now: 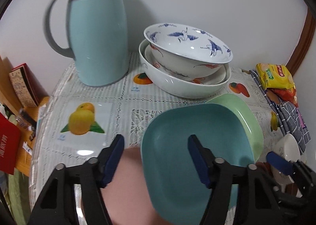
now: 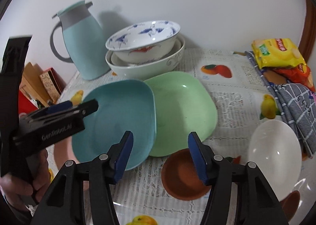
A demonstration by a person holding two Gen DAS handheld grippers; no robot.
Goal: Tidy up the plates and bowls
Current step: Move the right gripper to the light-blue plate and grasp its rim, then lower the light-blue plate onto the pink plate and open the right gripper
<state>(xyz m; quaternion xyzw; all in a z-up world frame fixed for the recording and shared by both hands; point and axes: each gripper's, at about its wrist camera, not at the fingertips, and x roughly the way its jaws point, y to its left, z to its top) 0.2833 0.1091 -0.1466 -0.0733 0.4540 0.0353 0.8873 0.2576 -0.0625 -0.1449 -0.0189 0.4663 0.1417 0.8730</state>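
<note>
A teal square plate [image 1: 197,146] [image 2: 120,118] lies partly over a pink plate [image 1: 126,181] and overlaps a green square plate [image 1: 248,118] [image 2: 183,110]. My left gripper [image 1: 156,142] is open, its jaws astride the teal plate's left edge; it also shows at the left of the right wrist view [image 2: 79,106]. My right gripper [image 2: 160,140] is open and empty above the near edges of the teal and green plates. A blue-crane bowl [image 1: 189,47] [image 2: 144,37] is stacked in bigger white bowls [image 1: 183,84] [image 2: 146,67] at the back. A brown saucer [image 2: 181,175] and a white bowl [image 2: 274,156] sit near the front right.
A teal thermos jug [image 1: 96,33] [image 2: 81,43] stands at the back left by the wall. Snack packets [image 1: 276,77] [image 2: 276,53] and a checked cloth [image 2: 294,102] lie at the right. Boxes [image 1: 23,84] sit beyond the table's left edge. The tablecloth [image 1: 85,118] has fruit prints.
</note>
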